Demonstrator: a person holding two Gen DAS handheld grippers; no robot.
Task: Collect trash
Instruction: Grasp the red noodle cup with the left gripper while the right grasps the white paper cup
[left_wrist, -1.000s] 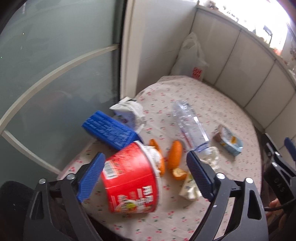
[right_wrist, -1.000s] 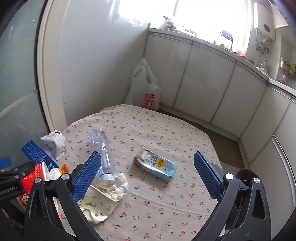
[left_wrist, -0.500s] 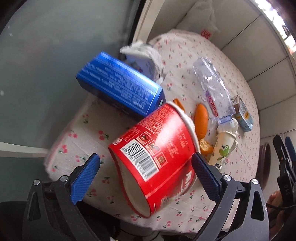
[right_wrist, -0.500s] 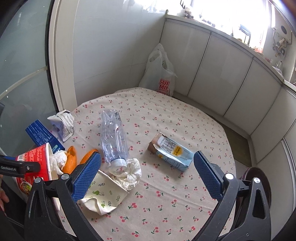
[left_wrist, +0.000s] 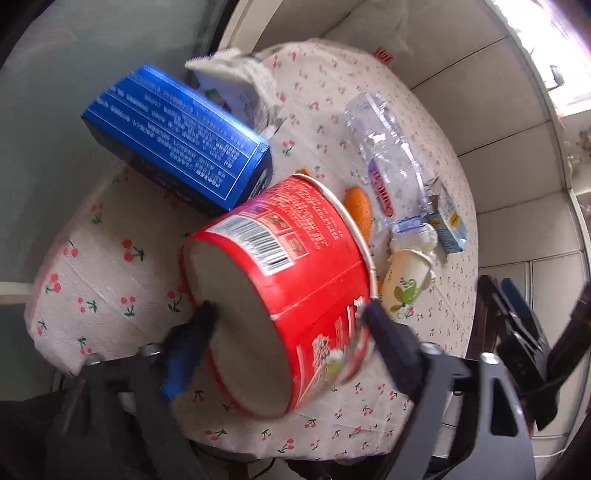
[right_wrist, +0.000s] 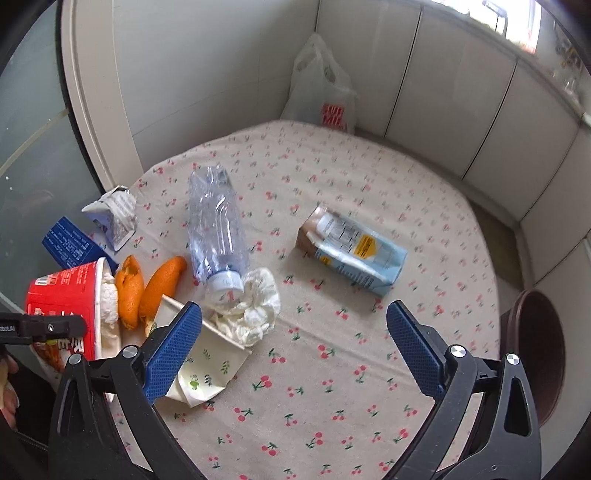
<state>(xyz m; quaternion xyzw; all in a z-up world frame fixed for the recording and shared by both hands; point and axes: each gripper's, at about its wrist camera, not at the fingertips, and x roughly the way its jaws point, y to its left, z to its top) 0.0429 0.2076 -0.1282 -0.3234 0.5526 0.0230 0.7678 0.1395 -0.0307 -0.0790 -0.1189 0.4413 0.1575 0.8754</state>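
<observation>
Your table (right_wrist: 332, 369) carries all the trash, bunched toward 9 o'clock in the right wrist view. Largest is the red cup (left_wrist: 295, 280) — a paper noodle tub lying on its side at the table's near-left edge, base toward you, with tissue stuffed in its mouth. It should be light and fairly stiff near the rim and base but easy to crush mid-wall, so take it across the body close to the base and squeeze gently.

Your left gripper (left_wrist: 288, 321) straddles that cup now. Its jaws have just been closing, with the cup between them — one finger sits at the base edge at 9 o'clock, the other touches the wall at 3 o'clock. Blur hides whether both pads press, so I judge contact only just made.

The blue box (left_wrist: 181, 136) leans against the cup at 11 o'clock. The bottle (right_wrist: 218, 225), crumpled and slippery, lies toward the table's middle. The carton (right_wrist: 351, 251) lies alone at 2 o'clock from your right gripper (right_wrist: 295, 350), which hangs spread wide and empty over bare cloth. The paper cup (right_wrist: 199, 358), flattened, lies partly under its left finger, with tissue (right_wrist: 251, 306) beside it. Two orange peels (right_wrist: 147, 288) lie by the red cup's mouth.
</observation>
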